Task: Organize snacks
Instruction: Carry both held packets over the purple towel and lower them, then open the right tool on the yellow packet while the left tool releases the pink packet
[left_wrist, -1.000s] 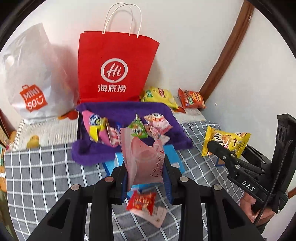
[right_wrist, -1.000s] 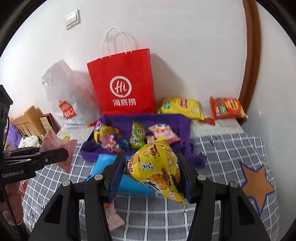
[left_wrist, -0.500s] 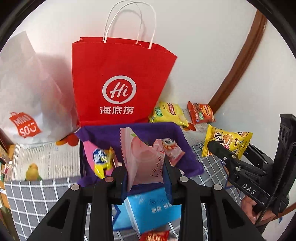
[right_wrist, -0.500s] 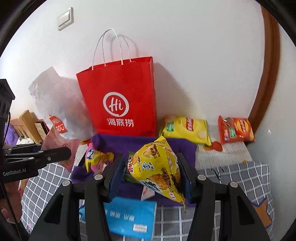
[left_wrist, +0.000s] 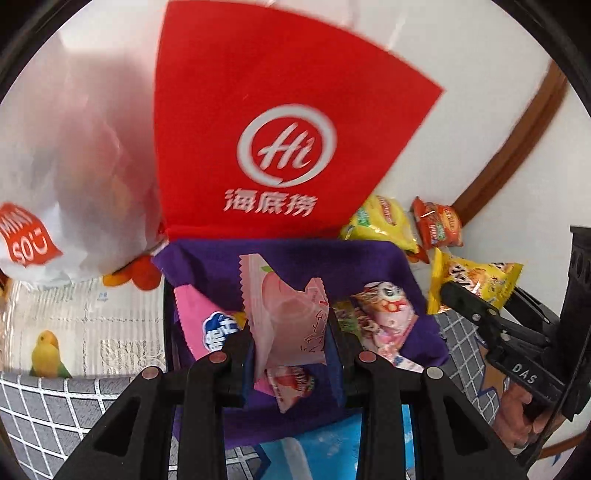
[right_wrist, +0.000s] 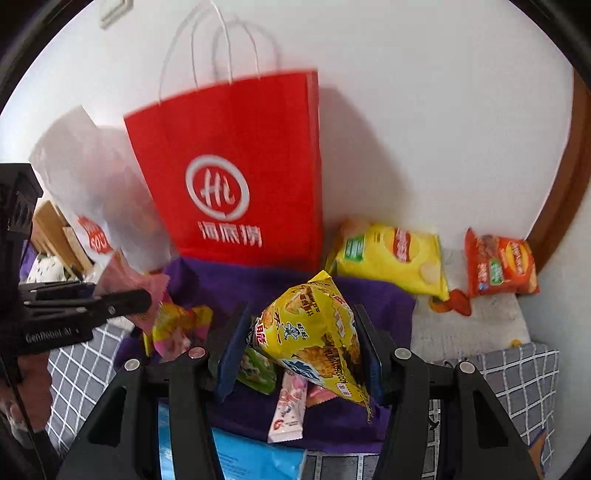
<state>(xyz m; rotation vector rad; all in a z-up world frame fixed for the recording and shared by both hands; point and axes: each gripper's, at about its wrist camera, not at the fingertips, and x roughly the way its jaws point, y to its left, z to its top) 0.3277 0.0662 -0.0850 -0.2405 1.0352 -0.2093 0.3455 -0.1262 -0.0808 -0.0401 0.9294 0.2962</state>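
Between my left claw (left_wrist: 291, 343) jaws, mid-frame, I hold the pink peach packet (left_wrist: 286, 314) upright over the purple bin (left_wrist: 295, 254); lower right, my right claw (right_wrist: 301, 354) grips the yellow snack bag (right_wrist: 314, 332) above it too.

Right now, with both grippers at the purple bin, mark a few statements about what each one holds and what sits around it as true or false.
1. The left gripper is shut on a pink peach packet. True.
2. The right gripper is open with nothing in it. False: it is shut on a yellow snack bag.
3. The red paper bag stands behind the purple bin. True.
4. The purple bin holds no snacks. False: several small packets lie inside it.
5. The yellow chip bag and the orange chip bag lie by the wall outside the bin. True.
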